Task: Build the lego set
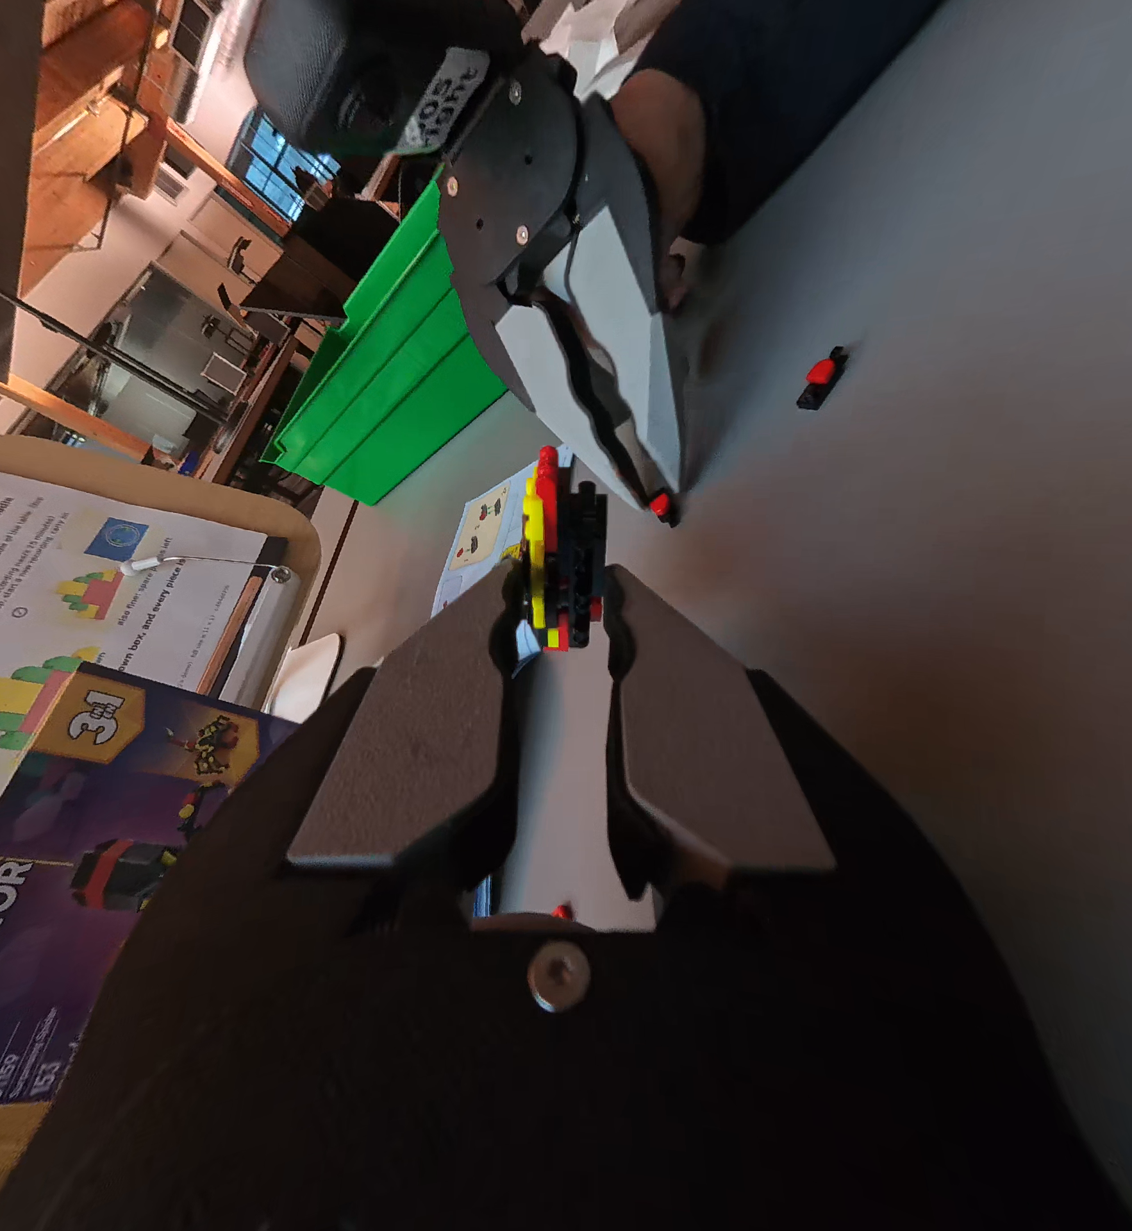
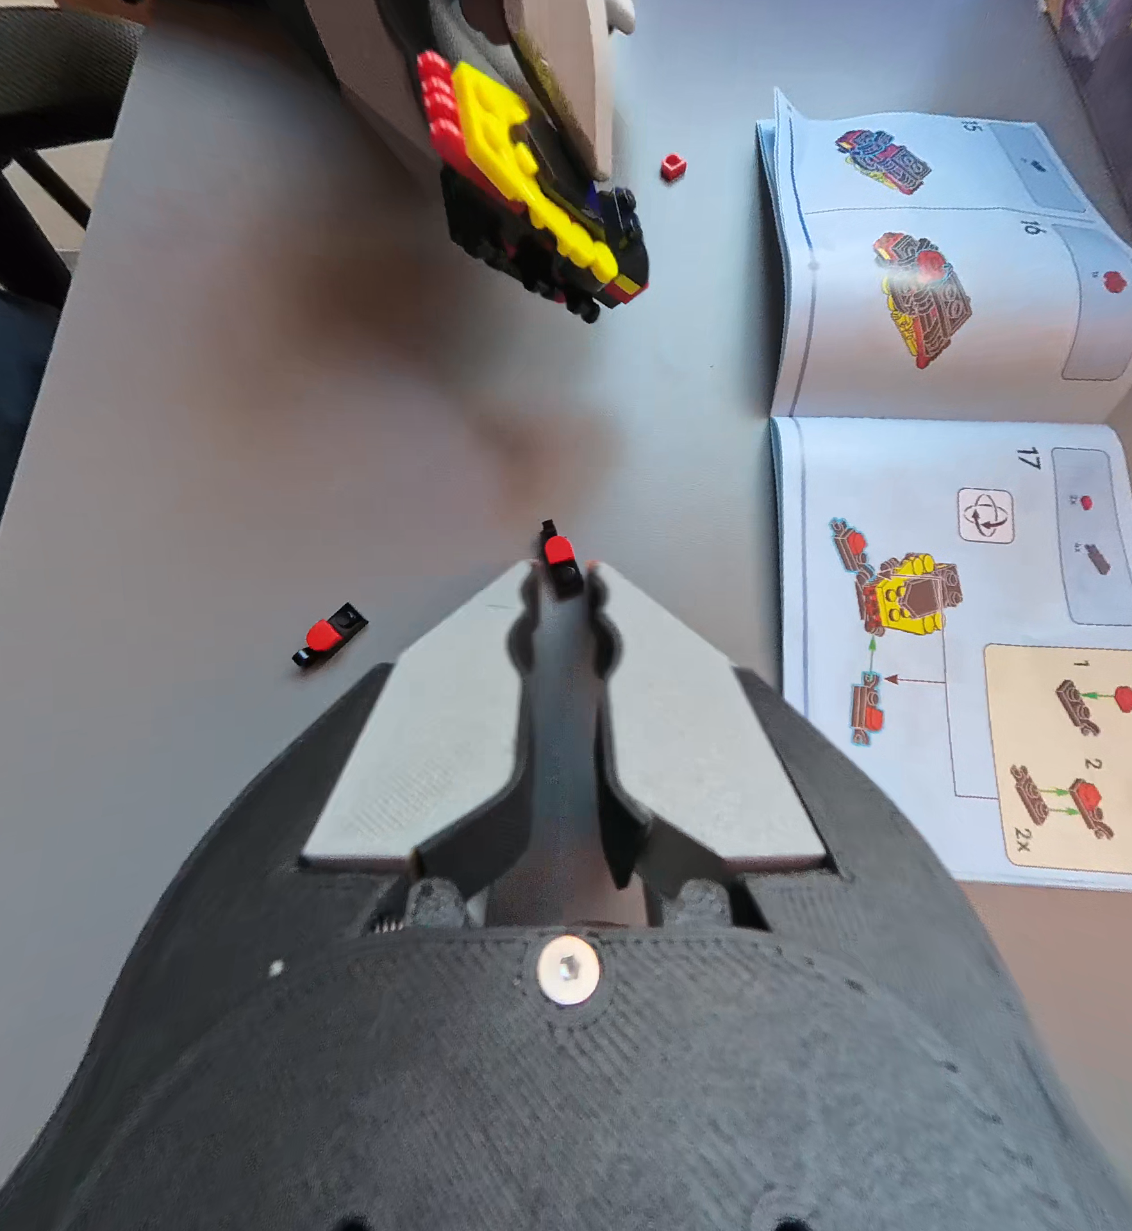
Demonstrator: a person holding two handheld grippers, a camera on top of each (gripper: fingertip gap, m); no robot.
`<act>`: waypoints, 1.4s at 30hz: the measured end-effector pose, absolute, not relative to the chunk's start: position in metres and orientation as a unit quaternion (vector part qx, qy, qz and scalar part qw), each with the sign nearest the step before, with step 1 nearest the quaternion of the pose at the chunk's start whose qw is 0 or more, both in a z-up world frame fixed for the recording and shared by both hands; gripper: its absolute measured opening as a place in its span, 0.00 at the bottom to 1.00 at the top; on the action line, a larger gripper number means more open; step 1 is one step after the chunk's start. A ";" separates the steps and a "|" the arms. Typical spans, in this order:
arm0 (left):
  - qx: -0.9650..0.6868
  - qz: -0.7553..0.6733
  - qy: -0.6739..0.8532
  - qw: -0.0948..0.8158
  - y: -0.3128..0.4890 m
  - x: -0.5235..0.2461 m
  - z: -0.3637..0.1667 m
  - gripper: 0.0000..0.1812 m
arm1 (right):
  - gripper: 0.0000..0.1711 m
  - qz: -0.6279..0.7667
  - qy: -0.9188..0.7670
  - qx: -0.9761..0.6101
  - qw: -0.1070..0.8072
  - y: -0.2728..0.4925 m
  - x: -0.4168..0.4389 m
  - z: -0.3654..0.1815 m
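My left gripper [image 1: 560, 593] is shut on the yellow, red and black lego model [image 1: 560, 553], held above the grey table. The model shows in the right wrist view [image 2: 537, 200], in the left gripper [image 2: 483, 86] at the top. My right gripper [image 2: 560, 569] is shut on a small black plate with a red piece [image 2: 560, 559], low over the table. In the left wrist view the right gripper [image 1: 663, 509] holds that piece [image 1: 660, 504] just right of the model. A second black-and-red piece [image 2: 327, 633] lies on the table to the left, also in the left wrist view [image 1: 820, 376].
An open instruction booklet [image 2: 949, 466] lies on the table at the right. A loose red stud [image 2: 673, 166] sits near the model. A green bin [image 1: 390, 373], the purple set box [image 1: 84, 832] and a printed sheet [image 1: 84, 566] stand beyond. A person's arm [image 1: 676, 153] is behind the right gripper. My right fingertips sit around 8 centimetres from my left ones.
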State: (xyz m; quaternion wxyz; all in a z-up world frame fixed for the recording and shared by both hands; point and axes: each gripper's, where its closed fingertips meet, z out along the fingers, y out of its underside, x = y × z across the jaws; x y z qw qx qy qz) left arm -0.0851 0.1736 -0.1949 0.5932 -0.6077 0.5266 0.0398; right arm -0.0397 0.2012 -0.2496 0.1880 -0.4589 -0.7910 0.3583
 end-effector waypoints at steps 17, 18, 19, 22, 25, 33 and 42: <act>-0.549 0.077 0.563 0.613 0.172 -0.080 -0.195 0.11 | 0.02 0.492 -0.706 -0.504 0.074 0.182 -0.038 -0.220; -0.548 0.074 0.560 0.616 0.171 -0.080 -0.194 0.11 | 0.02 0.507 -0.696 -0.504 0.065 0.181 -0.038 -0.215; -0.547 0.072 0.557 0.621 0.171 -0.079 -0.191 0.11 | 0.02 0.522 -0.687 -0.502 0.056 0.179 -0.037 -0.210; -0.537 0.084 0.552 0.632 0.171 -0.078 -0.185 0.11 | 0.02 0.559 -0.663 -0.496 0.036 0.174 -0.036 -0.194; -0.525 0.085 0.555 0.639 0.168 -0.072 -0.181 0.11 | 0.02 0.574 -0.652 -0.493 0.028 0.170 -0.036 -0.187; -0.504 0.076 0.557 0.655 0.162 -0.058 -0.175 0.11 | 0.02 0.583 -0.652 -0.484 0.026 0.163 -0.034 -0.179; -0.488 0.098 0.567 0.657 0.161 -0.056 -0.174 0.11 | 0.02 0.585 -0.655 -0.477 0.040 0.160 -0.032 -0.172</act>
